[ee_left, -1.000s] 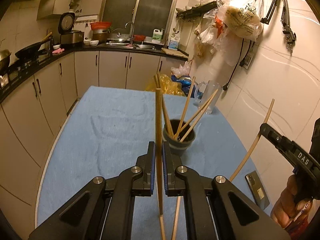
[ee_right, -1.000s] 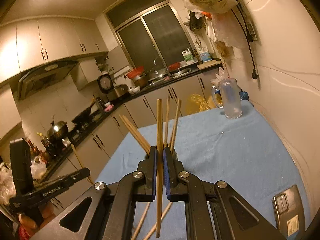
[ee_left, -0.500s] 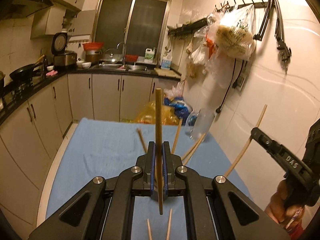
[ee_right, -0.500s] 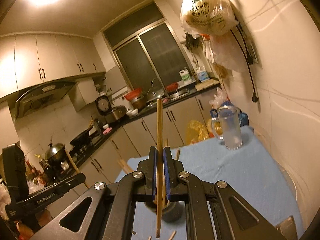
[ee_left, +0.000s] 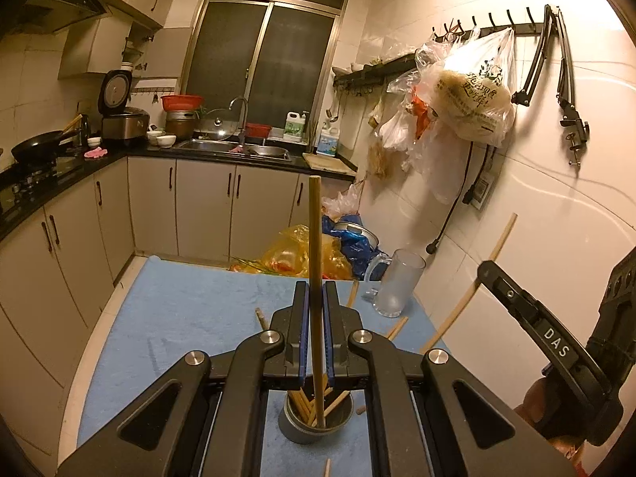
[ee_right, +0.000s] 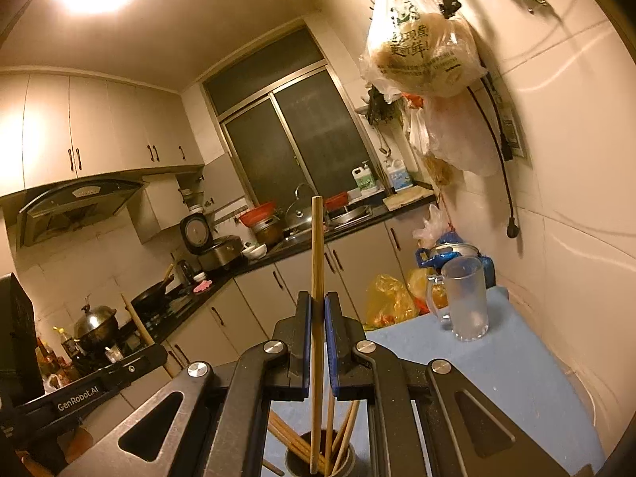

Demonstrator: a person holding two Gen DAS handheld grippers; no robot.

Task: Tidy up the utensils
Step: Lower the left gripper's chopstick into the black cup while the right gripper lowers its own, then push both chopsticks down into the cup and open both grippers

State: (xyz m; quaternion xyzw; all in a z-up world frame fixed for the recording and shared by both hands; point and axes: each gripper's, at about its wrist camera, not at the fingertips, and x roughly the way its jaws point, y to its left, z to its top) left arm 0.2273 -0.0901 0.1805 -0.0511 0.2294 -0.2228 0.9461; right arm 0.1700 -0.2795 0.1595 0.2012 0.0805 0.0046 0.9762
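Observation:
My left gripper (ee_left: 314, 298) is shut on a wooden chopstick (ee_left: 315, 238), held upright with its lower end inside the grey utensil cup (ee_left: 316, 421) directly below. The cup holds several chopsticks. My right gripper (ee_right: 316, 310) is shut on another chopstick (ee_right: 317, 262), also upright, its lower tip inside the same cup (ee_right: 318, 463). The right gripper's body (ee_left: 556, 349) shows at the right of the left wrist view, the left gripper's body (ee_right: 79, 389) at the left of the right wrist view. Loose chopsticks (ee_left: 326, 467) lie on the blue cloth (ee_left: 190, 310).
A frosted glass mug (ee_left: 397, 288) stands at the table's far right corner (ee_right: 465, 298). Bags (ee_left: 318, 254) sit on the floor beyond the table. The tiled wall (ee_left: 556, 218) runs along the right. Kitchen cabinets (ee_left: 71, 246) run along the left and back.
Both grippers have moved over the cup and lowered their chopsticks, so the lower tips now sit inside it. The views have tilted upward.

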